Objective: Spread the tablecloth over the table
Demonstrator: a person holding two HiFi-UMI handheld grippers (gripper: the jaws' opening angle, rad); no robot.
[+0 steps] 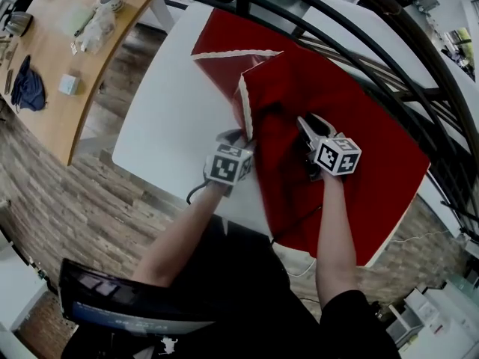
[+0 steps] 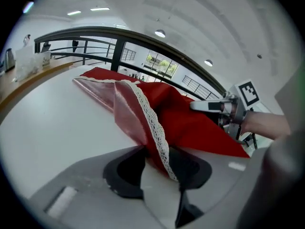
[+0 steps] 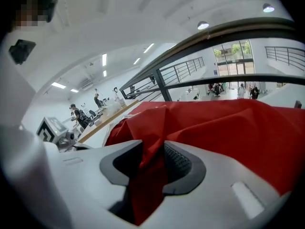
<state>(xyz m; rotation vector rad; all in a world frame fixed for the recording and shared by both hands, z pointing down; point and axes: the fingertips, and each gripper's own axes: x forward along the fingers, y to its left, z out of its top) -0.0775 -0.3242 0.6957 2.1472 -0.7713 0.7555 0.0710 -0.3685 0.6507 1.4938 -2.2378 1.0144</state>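
A red tablecloth with a white lace edge lies partly folded over the white table, covering its right half. The fold shows the paler pink underside. My left gripper is at the lace edge near the table's middle; the edge runs between its jaws, with a gap of bare table showing beside it. My right gripper sits on the cloth a little to the right, with a bunched ridge of red cloth loose between its jaws.
A dark metal railing curves along the far and right sides of the table. A wooden table with a cup, a bag and small items stands at the left. Brick-pattern floor lies between the tables. A cable hangs at the near edge.
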